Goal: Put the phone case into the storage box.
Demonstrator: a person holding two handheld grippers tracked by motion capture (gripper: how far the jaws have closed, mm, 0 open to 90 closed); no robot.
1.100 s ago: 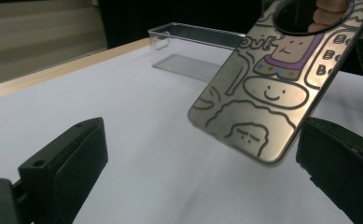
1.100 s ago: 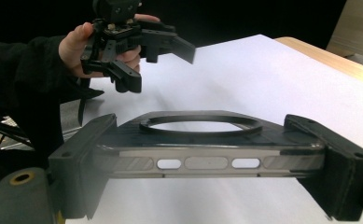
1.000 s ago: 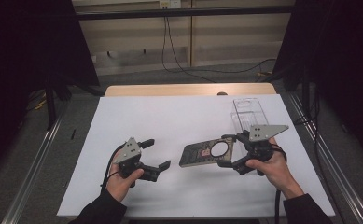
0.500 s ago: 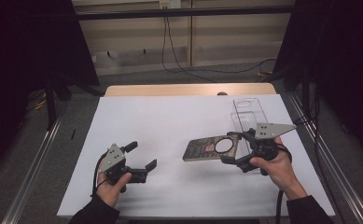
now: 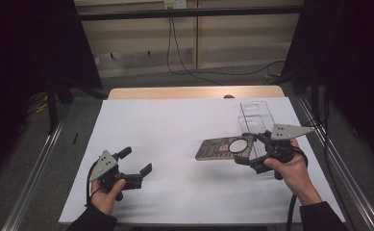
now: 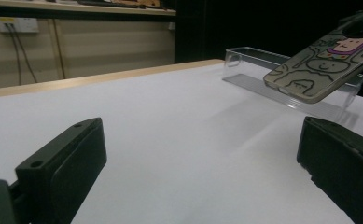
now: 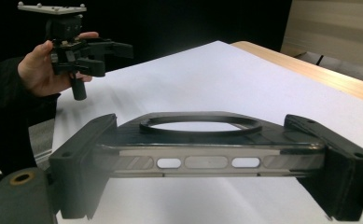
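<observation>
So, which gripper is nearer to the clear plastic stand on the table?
Right. The right gripper is shut on the phone case directly beside the clear plastic stand, at its near end. The left gripper hangs open far across the white table, near its front left.

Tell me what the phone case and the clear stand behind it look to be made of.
Phone case: probably flexible plastic or rubber; glossy translucent rim with cut-outs, printed cartoon back, black ring.
Clear stand: likely acrylic; see-through with bright, hard edges.
Right gripper clamps the case's end.
</observation>
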